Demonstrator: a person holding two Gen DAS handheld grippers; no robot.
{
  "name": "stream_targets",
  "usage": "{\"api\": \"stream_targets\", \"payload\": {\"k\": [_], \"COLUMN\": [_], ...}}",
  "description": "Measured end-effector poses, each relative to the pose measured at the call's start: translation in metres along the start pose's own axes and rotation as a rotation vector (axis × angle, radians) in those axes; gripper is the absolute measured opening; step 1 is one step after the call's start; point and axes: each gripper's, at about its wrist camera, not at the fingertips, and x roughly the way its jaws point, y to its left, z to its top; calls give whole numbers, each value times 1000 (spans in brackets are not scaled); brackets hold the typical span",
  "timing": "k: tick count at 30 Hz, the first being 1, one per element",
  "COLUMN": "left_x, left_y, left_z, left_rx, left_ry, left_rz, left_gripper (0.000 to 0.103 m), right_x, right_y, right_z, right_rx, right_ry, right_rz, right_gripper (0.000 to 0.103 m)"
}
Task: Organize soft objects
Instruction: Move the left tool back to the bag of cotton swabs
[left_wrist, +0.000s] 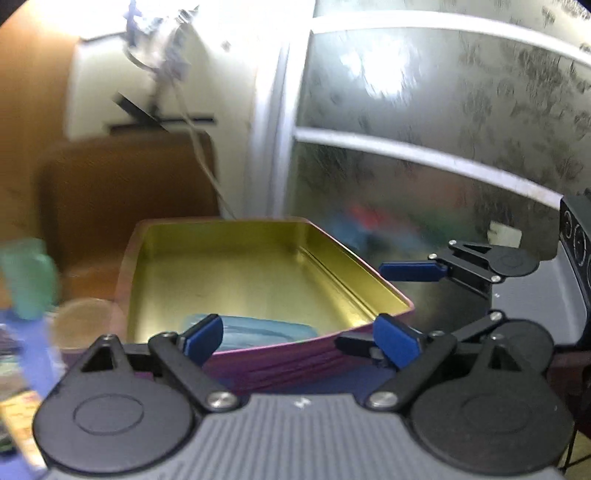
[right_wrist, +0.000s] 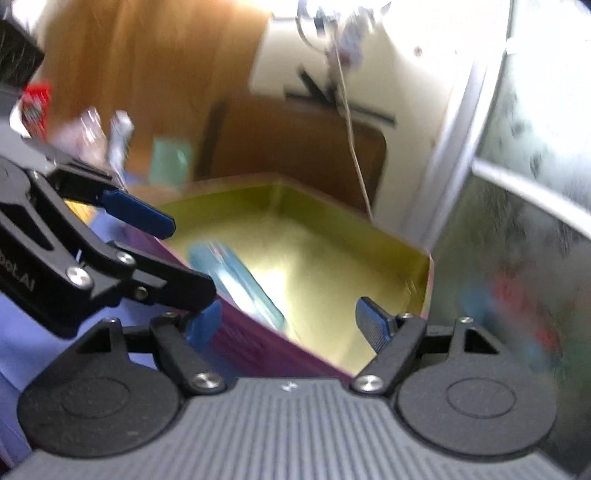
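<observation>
left claw: wide apart, holds nothing, low by the near wall of the tin
right claw: wide apart too, holds nothing, over the near corner of the tin
claws together: close side by side; right claw seen at the right edge in the left view, left claw seen at the left edge in the right view
risk, bump: could knock fingers together, being so close
risk, tin: could catch the tin's rim and push or tip it, since both claws sit right at the wall
risk, blur: both views smeared, so aim may be off
tin: purple outside, gold inside, no lid, on a blue cloth
in the tin: one soft blue pack, flat on the floor by the near wall; rest of the floor bare
soft pack, right view: blue pack along the left wall
other soft things: cannot tell, too blurry
beside the tin: green cup, blurry, well off to the left
</observation>
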Motion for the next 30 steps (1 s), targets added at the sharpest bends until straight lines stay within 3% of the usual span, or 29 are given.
{"api": "stream_targets", "payload": {"k": [3,10,15,16,18,23,27,28,29,30], "left_x": [-45,-113,-143,-147,-158,-173,-175,-176,-177,-176], "left_y": [36,136,184,191,204,213,217,217,217,218], "left_z": [-20,-83,-110,-115,-121,-126,-126,-126,-126,-126], "left_rx": [-48,-238,-290,-318,-410,-490,-515,-518,-520,-522], "left_ry": [-52,-18,-32,-40,-78,-171,-193,-195,-197,-200], "left_rz": [66,420,622,630,578,571,568,564,562,561], "left_gripper": [96,96,95,94,91,91,91,91,91,91], "right_x": [0,58,99,109,129,162,192,199,203,203], "right_y": [26,105,168,177,194,235,264,268,270,269], "right_z": [9,31,66,74,89,112,115,115,114,113], "right_rx": [-25,-7,-31,-42,-75,-185,-280,-299,-315,-320], "right_ry": [-43,27,12,9,8,-7,34,39,50,50], "right_rz": [69,320,419,429,431,437,393,383,371,362], "right_gripper": [78,56,56,56,56,56,56,49,27,25]}}
